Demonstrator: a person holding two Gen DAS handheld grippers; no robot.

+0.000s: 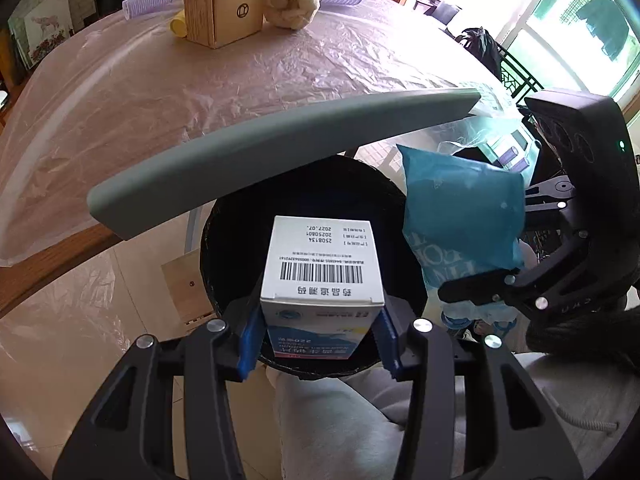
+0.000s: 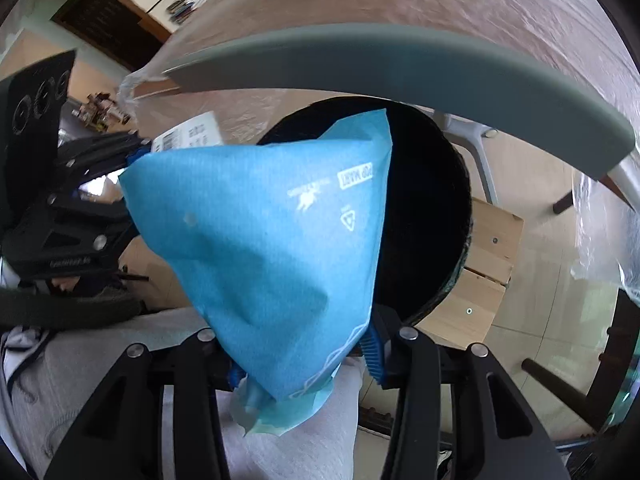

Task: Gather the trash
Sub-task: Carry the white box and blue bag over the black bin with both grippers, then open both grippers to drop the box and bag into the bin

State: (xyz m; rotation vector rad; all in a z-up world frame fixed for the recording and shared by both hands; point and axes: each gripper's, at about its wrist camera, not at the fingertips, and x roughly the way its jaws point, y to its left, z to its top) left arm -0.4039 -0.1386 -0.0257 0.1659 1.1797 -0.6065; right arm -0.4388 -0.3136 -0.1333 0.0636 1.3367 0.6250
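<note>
A white medicine box with a barcode and a blue-printed front stands between the blue pads of my left gripper, which is shut on it. The box hangs over the mouth of a round black bin. My right gripper is shut on the lower end of a crumpled blue pouch with white print, also above the black bin. In the left wrist view the blue pouch and the right gripper sit just right of the box. The bin's inside is dark and its contents are hidden.
A grey chair back arches over the bin's far side. Beyond it is a table under plastic film with a wooden box, a yellowish crumpled ball and purple rollers. A light wooden crate stands under the bin. Grey trousers lie below.
</note>
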